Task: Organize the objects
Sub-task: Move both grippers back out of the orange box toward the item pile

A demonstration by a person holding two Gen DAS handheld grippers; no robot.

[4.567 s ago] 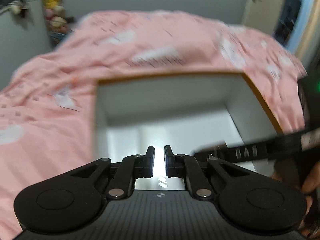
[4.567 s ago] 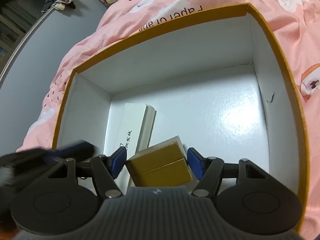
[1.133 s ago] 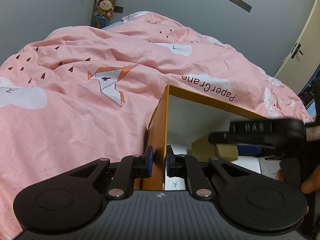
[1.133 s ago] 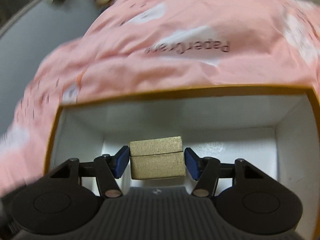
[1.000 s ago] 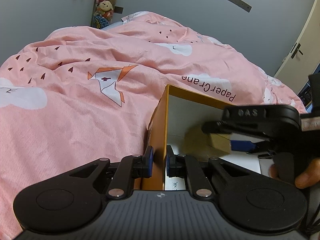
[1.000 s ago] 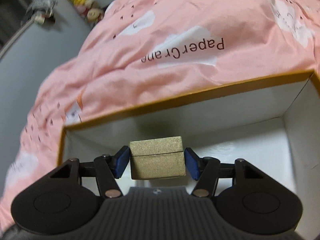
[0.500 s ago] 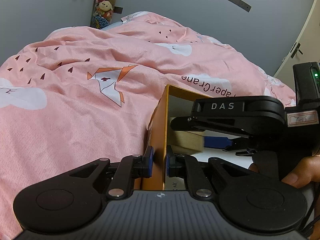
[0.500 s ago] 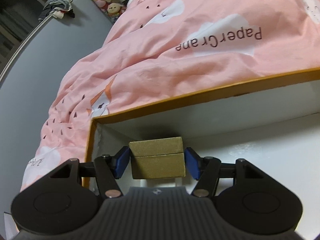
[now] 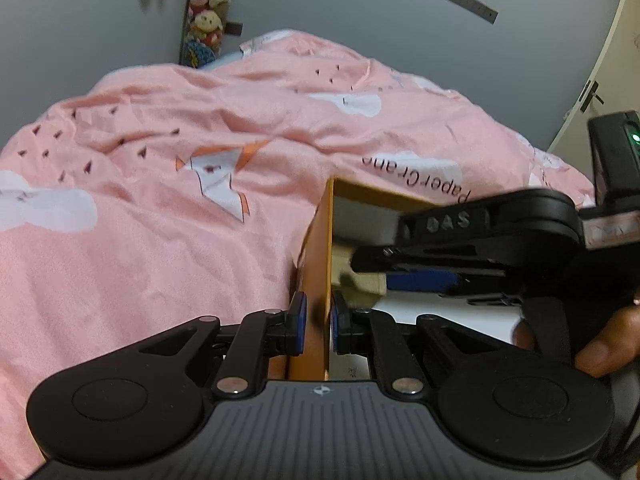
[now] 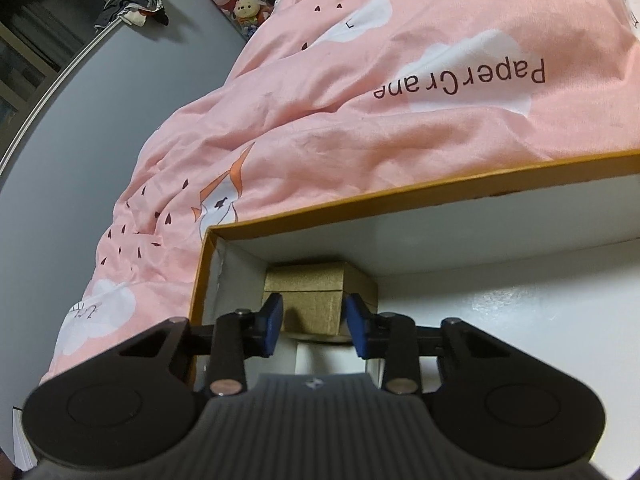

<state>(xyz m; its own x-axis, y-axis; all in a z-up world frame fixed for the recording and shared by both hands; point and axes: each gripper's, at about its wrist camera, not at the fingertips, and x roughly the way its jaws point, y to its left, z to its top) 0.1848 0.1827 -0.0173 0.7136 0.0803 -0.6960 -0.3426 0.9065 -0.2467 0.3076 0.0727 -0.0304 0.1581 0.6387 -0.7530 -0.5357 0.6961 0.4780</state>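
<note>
At the bottom centre of the left wrist view, the left hand-held gripper has its blue pads pinching the near side wall of the large orange-edged cardboard box with a white interior, one pad outside the wall and one inside.

At the bottom centre of the right wrist view, the right hand-held gripper has its blue fingers spread a little to either side of the small gold cardboard box with a lid. The pads stand just beside the gold box's flanks; whether they still touch it cannot be told. The gold box sits low in the left far corner of the large box, close to both walls, and part of it overlaps a flat white carton lying on the box floor just below it in the frame.

In the left wrist view the right tool crosses the middle right of the frame, with the gold box blurred at its tip and a bare hand behind it at the right edge.

Beyond the large box, the pink bed quilt printed with clouds and paper cranes fills the middle of both frames. Stuffed toys hang on the grey wall at the upper left.
</note>
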